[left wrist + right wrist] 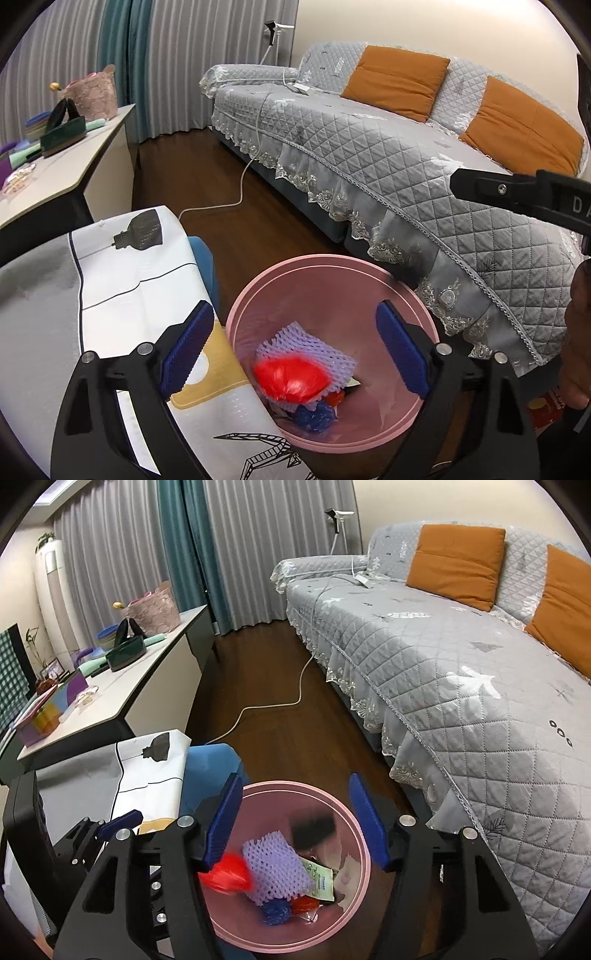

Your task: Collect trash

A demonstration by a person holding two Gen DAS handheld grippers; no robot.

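Showing "DA" lettering, right hand-held gripper (517, 192) overhangs pink bin (255, 288).

The letters "DA" are showing in white on the right gripper (524, 192). The rest is running out of frame. Print on the green packet (320, 882) is too small to read.

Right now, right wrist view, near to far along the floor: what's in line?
pink trash bin → white cable → grey curtain

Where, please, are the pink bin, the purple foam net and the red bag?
pink bin (258, 284): left wrist view, far rim.
purple foam net (275, 867): right wrist view, mesh middle.
red bag (291, 378): left wrist view, centre.
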